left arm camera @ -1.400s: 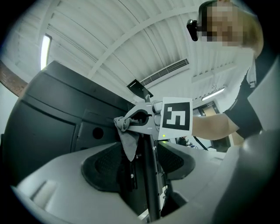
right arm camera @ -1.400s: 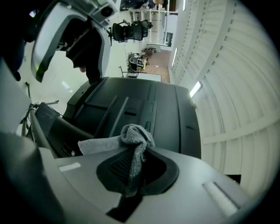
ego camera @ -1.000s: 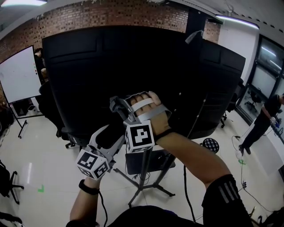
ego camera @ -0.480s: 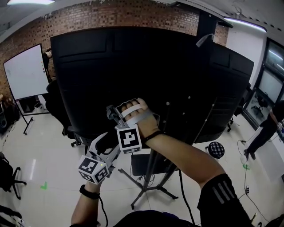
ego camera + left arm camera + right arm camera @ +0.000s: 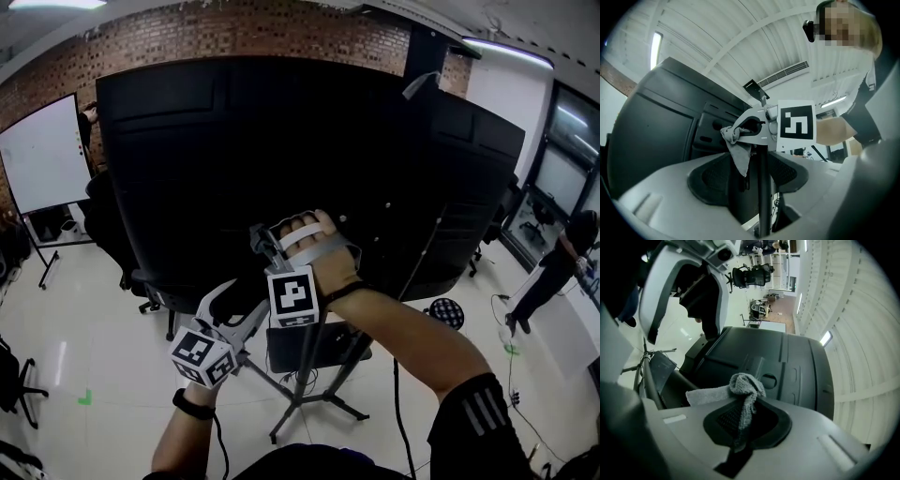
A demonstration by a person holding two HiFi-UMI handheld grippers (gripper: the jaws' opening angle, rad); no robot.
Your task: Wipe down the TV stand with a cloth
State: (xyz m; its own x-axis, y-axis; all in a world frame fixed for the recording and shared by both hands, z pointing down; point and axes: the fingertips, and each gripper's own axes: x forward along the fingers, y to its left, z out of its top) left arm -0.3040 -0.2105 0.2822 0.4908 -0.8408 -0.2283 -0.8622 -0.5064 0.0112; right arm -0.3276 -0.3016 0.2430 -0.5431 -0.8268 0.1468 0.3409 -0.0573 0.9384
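The black back of a large TV (image 5: 281, 141) rides on a stand with a thin pole (image 5: 307, 366) and tripod legs (image 5: 328, 403). My right gripper (image 5: 265, 242) is up against the TV's lower back, shut on a grey cloth (image 5: 740, 390) that hangs bunched from its jaws. In the left gripper view the same cloth (image 5: 738, 152) dangles from the right gripper (image 5: 740, 129) above the pole (image 5: 762, 197). My left gripper (image 5: 223, 302) is lower left of it, open, jaws pointing up at the pole, holding nothing.
A dark shelf (image 5: 319, 347) sits on the stand below the TV, with cables running down to the white floor. A whiteboard (image 5: 37, 155) stands far left, a black office chair (image 5: 141, 281) left of the stand, a round stool (image 5: 447, 309) and a person (image 5: 553, 262) at right.
The right gripper with the cloth slid left along the TV's lower back, then back right and a little lower. The left gripper stayed just below it.
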